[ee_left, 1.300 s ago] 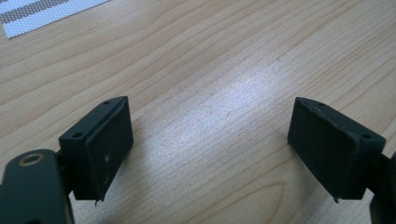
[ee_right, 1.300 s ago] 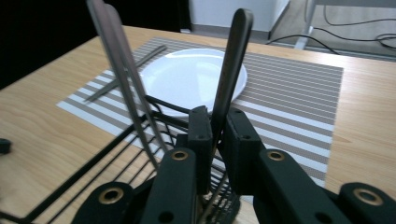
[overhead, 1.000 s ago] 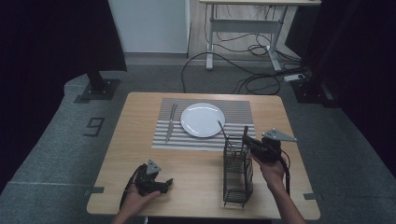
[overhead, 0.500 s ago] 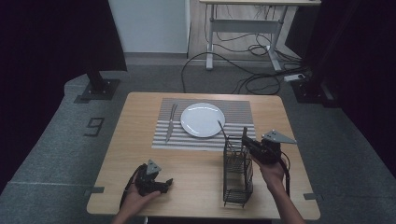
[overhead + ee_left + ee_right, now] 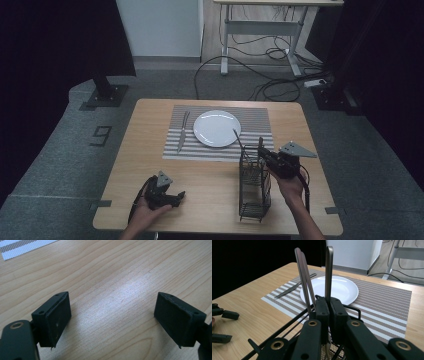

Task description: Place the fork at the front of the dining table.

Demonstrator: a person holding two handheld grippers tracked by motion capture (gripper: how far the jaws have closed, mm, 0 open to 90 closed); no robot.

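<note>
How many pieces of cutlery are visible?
3: one lies on the mat left of the plate; two stand in the wire caddy, one gripped, one free. More may be hidden inside.

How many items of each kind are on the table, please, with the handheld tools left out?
Plate: 1
Placemat: 1
Wire caddy: 1
Cutlery pieces: 3 (one on the mat, one leaning in the caddy, one clamped in the right gripper)
Total: 6

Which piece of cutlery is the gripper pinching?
The straight upright handle standing in the wire basket: the right gripper is closed on it. The thinner handle leans free beside it, and the knife lies flat on the placemat.
</note>
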